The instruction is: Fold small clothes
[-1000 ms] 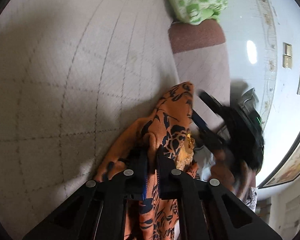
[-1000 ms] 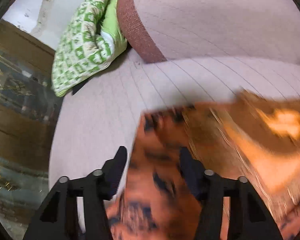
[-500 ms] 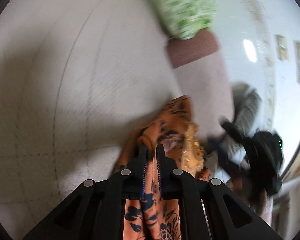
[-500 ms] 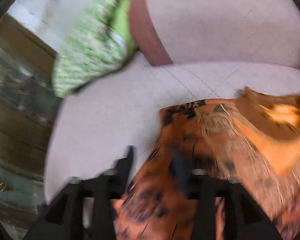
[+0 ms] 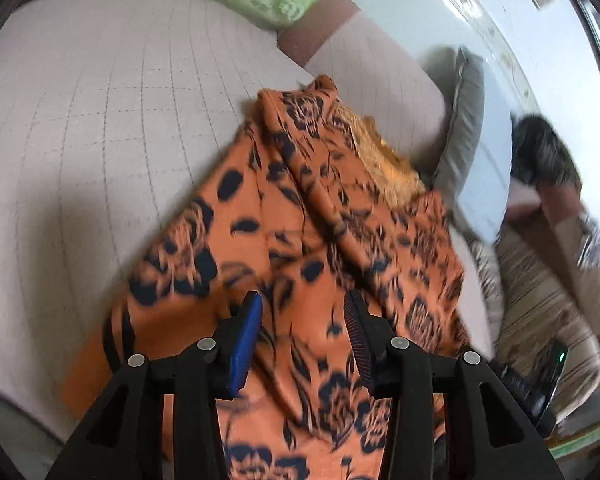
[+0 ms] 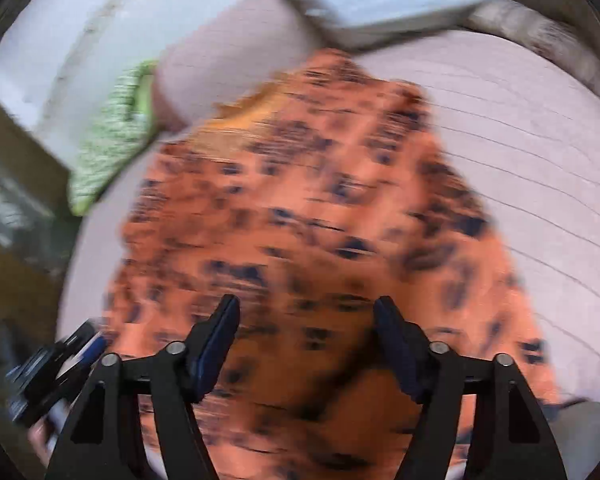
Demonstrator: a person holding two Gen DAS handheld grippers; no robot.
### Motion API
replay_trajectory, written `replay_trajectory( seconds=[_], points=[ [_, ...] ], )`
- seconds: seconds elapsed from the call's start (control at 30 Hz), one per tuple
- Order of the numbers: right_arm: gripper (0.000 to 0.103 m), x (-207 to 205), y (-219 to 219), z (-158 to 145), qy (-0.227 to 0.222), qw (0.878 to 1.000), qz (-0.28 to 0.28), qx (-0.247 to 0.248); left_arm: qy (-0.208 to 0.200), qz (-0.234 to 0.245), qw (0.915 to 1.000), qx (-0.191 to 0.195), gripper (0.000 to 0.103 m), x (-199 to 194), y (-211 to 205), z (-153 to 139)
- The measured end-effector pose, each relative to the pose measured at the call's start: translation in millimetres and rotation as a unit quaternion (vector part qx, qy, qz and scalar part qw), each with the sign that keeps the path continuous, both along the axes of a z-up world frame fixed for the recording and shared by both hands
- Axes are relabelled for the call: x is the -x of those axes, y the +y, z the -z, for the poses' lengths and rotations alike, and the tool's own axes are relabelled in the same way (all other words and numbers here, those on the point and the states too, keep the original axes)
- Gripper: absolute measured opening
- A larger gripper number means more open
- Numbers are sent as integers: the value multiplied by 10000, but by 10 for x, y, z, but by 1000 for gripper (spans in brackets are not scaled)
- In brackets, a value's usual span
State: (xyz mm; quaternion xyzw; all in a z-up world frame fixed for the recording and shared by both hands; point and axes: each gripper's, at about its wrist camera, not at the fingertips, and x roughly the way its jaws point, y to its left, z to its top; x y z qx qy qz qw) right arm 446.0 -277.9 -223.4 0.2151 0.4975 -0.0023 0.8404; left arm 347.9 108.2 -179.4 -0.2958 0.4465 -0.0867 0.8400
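Orange floral garment point(image 5: 300, 216) lengthwise away from released, opening left fingers point(image 5: 247, 332); right fingers point(image 6: 216, 344) released.

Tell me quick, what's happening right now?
Left gripper opening, cloth released. Right gripper open, empty. Orange floral garment spread on the sofa. Nothing in the way.

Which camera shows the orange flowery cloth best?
The left wrist view: there the orange cloth is fairly sharp, so its dark flower print and yellow fringe show. The right wrist view shows more of its spread on the cushion, but it is badly blurred.
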Motion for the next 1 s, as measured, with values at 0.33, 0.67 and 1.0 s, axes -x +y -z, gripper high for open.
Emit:
replay_trajectory(
  seconds=[0.33,0.67,1.0],
  points=[
    [2,191,-245,149,97,9995,-132,-275,348,-472,9932,-1005,42,468,-288,-94],
    [37,444,-639,-5,-379,9870,67,-1558,-106,-298,9869,-1584,44,567,-697,-449],
    [65,488,-609,-112,-786,9876,-104,-1353,-438,-499,9784,-1957,54,827,-1182,-1005]
  ],
)
